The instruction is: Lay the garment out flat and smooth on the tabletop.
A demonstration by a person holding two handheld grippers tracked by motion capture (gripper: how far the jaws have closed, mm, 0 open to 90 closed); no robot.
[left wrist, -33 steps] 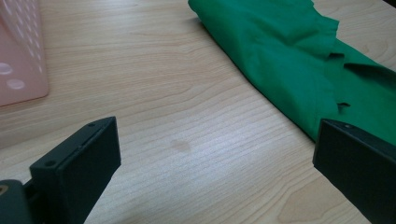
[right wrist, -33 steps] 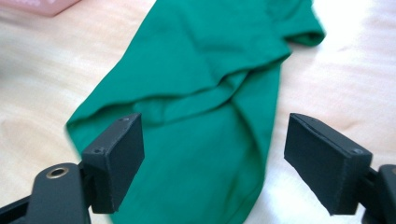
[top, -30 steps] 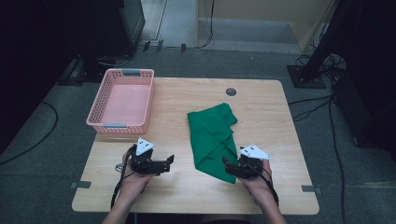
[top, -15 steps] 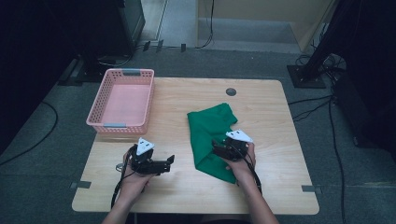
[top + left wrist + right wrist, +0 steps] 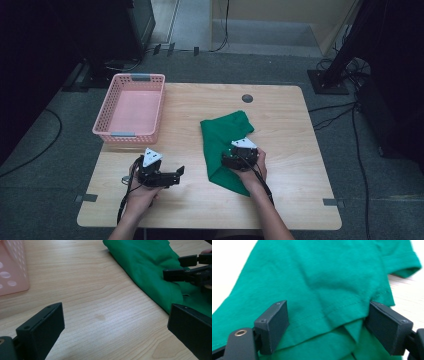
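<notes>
Jaws, right: both black plates of my right gripper (image 5: 325, 327) stand wide apart over the folded green cotton shirt (image 5: 322, 282), a stitched hem and a small folded corner lying between them; nothing is clamped.
Jaws, left: the plates of my left gripper (image 5: 112, 335) are spread just as wide above bare wood, with nothing between them.
Table: a pale wooden table (image 5: 295, 125) with rounded corners and a dark round grommet (image 5: 247, 98) near its far edge carries everything.
Basket: a pink plastic lattice basket (image 5: 131, 135) sits at the far left of the table, well apart from the shirt; in the left gripper view its pink wall (image 5: 11, 267) fills the upper left corner.
Shirt: the green shirt (image 5: 225, 132) lies right of the table's centre, running from a wider far end to a narrower near end, its cloth rumpled in soft folds.
Right gripper, place: from the high view I hold it (image 5: 235, 159) over the near half of the shirt, my right hand (image 5: 252, 167) behind it; the left gripper view catches its black jaws (image 5: 186, 267) open above the green cloth (image 5: 147, 267).
Left gripper, place: I hold it (image 5: 175, 175) in my left hand (image 5: 142, 186) near the front edge, just left of the shirt, jaws pointing toward it.
</notes>
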